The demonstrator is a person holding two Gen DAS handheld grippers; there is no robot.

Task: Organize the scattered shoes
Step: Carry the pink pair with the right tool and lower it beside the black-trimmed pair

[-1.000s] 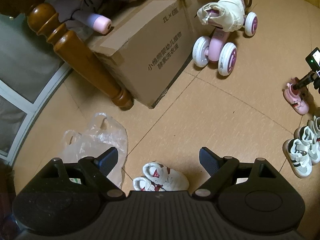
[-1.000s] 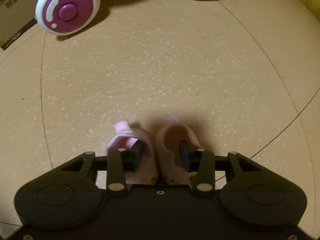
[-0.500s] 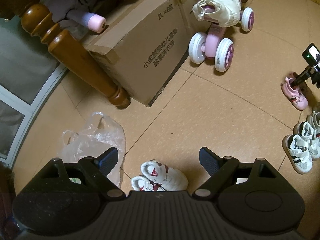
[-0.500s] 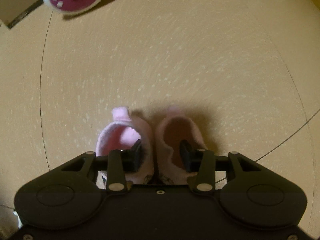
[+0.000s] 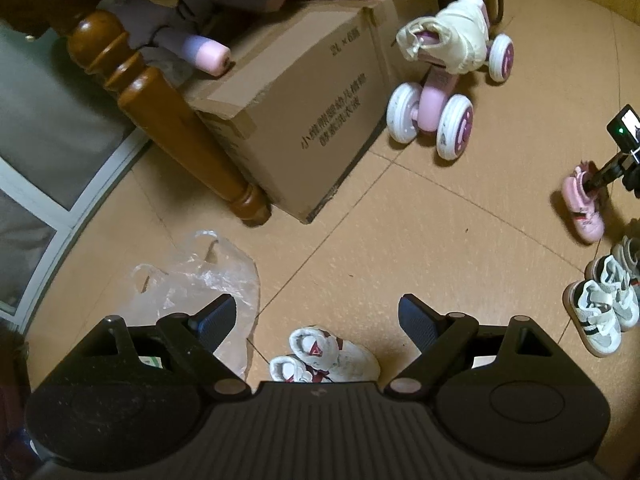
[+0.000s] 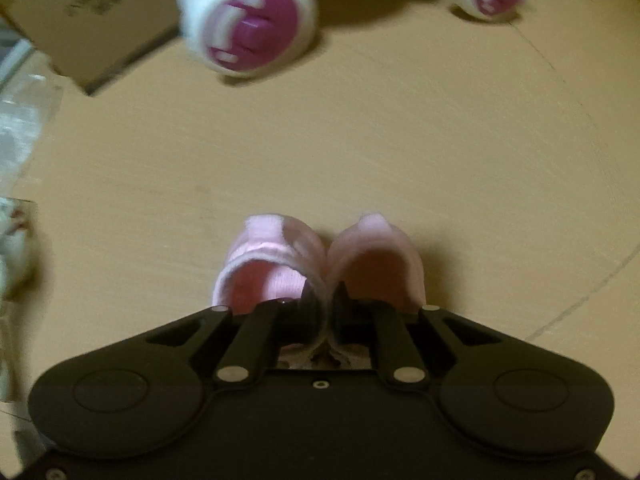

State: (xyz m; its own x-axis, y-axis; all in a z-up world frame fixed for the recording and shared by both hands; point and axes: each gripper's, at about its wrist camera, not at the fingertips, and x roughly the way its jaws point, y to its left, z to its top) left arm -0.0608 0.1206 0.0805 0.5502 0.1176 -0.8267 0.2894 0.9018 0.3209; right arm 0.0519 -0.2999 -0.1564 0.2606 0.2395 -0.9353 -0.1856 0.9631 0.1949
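Observation:
My right gripper is shut on the pair of pink shoes, with one finger inside each shoe and their inner walls pinched together between them. Seen from the left wrist, that pair of pink shoes is at the far right edge with the right gripper on it. My left gripper hangs open above the floor. Just below it lies a pair of white shoes with red trim, partly hidden by the gripper body. A pair of white and grey shoes stands at the right.
A cardboard box sits against a wooden bed post. A pink ride-on toy with purple wheels stands beyond the pink shoes. A crumpled clear plastic bag lies left of the white shoes.
My right gripper has closed, pressing the two pink shoes together, and the view has swung so the purple wheel looks nearer. The left gripper has drifted slightly and stays open.

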